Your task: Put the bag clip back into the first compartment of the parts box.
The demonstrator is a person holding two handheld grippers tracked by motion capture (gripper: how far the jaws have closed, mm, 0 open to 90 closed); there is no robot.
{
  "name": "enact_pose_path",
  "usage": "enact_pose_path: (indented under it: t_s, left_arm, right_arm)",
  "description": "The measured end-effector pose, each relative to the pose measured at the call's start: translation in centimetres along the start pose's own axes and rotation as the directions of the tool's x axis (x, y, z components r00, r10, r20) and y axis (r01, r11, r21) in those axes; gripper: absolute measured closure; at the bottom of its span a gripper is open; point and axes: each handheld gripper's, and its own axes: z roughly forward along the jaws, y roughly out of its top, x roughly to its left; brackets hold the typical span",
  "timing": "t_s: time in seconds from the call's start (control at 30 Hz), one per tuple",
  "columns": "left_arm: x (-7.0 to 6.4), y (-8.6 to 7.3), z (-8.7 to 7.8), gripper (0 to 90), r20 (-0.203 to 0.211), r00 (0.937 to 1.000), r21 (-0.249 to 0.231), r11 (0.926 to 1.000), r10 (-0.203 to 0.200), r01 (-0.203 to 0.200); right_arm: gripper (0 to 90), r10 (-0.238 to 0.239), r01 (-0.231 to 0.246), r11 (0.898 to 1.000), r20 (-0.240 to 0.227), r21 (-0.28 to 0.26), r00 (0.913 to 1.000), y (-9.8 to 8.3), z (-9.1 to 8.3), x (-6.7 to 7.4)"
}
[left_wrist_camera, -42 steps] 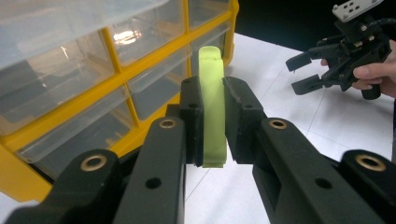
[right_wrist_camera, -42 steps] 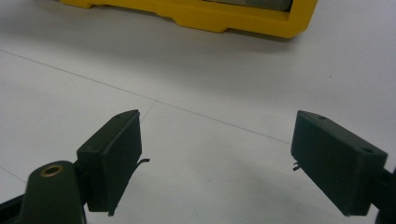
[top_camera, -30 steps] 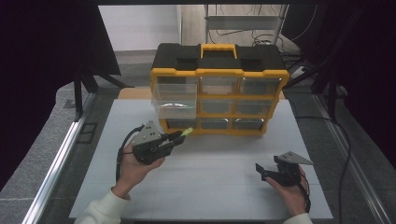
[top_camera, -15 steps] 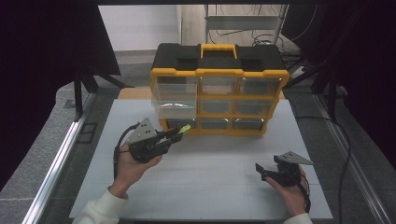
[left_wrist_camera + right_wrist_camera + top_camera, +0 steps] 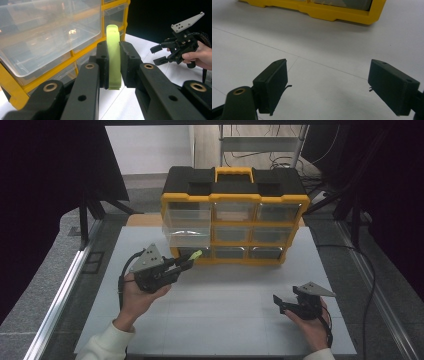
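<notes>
A white table (image 5: 220, 320) bears a yellow drawer organizer (image 5: 235, 215).

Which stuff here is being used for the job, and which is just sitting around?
In use:
- left gripper, shut on the green strip
- drawer box, its clear top-left drawer pulled out

Sitting around:
- right gripper, open, holding nothing
- white table
- cables behind the box

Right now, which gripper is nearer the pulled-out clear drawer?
Left. The left gripper, shut on a green strip, sits just below the pulled-out clear drawer. The right gripper, jaws open, rests far off near the table's front right.
</notes>
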Motion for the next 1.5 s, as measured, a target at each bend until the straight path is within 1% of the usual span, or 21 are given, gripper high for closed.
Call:
enact_pose_path:
  t_s: [0.3, 0.57, 0.67, 0.73, 0.83, 1.0, 1.03, 1.07, 1.1, 1.3, 1.5]
  left_arm:
    - [-0.1, 0.4, 0.0, 78.0, 0.007, 0.9999, -0.005, 1.0, 0.008, -0.008]
    - [0.3, 0.9, -0.7, 78.0, 0.0, 1.0, -0.029, 0.9996, 0.004, -0.004]
    - [0.4, 1.0, -0.8, 78.1, 0.004, 1.0, -0.032, 0.9995, 0.002, -0.002]
    - [0.4, 1.2, -0.9, 78.0, 0.014, 0.9999, -0.038, 0.9992, -0.004, 0.004]
    - [0.5, 1.6, -0.9, 78.0, 0.026, 0.9997, -0.053, 0.9986, -0.006, 0.008]
    - [0.5, 2.6, -1.0, 78.0, 0.027, 0.9996, -0.061, 0.9981, 0.003, -0.001]
    - [0.6, 2.7, -1.0, 78.0, 0.032, 0.9995, -0.062, 0.9981, 0.001, 0.001]
    - [0.7, 2.9, -1.0, 78.0, 0.045, 0.9989, -0.071, 0.9974, -0.01, 0.013]
    - [0.8, 3.0, -1.1, 78.0, 0.05, 0.9987, -0.075, 0.997, -0.015, 0.019]
    - [1.0, 4.2, -1.3, 78.0, 0.035, 0.9994, -0.087, 0.9962, -0.003, 0.006]
    - [1.3, 5.5, -1.8, 78.0, 0.035, 0.9994, -0.106, 0.9944, -0.001, 0.005]
  right_arm:
    - [16.2, -0.001, 0.001, 1.0, -0.008, -0.002, 1.0, 0.1, -0.1, 0.0]
    - [16.2, -0.004, 0.004, 1.0, -0.004, -0.001, 1.0, 0.0, 0.0, -0.1]
    - [16.2, -0.004, 0.004, 1.0, -0.003, -0.001, 1.0, 0.0, 0.0, -0.1]
    - [16.2, -0.005, 0.005, 1.0, -0.003, 0.0, 1.0, 0.0, 0.0, -0.1]
    - [16.2, -0.002, 0.002, 1.0, -0.004, 0.002, 1.0, 0.0, 0.0, -0.1]
    - [16.2, -0.002, 0.002, 1.0, -0.005, 0.002, 1.0, 0.0, 0.0, -0.1]
    - [16.2, -0.002, 0.002, 1.0, -0.005, 0.002, 1.0, 0.0, 0.0, -0.1]
    - [16.2, -0.002, 0.002, 1.0, -0.005, 0.002, 1.0, 0.0, 0.0, -0.1]
    - [16.2, -0.002, 0.002, 1.0, -0.005, 0.002, 1.0, 0.0, 0.0, -0.1]
    - [16.2, -0.003, 0.003, 1.0, -0.003, 0.004, 1.0, 0.0, 0.0, -0.1]
    - [16.2, -0.005, 0.005, 1.0, -0.003, 0.003, 1.0, 0.0, 0.0, -0.1]
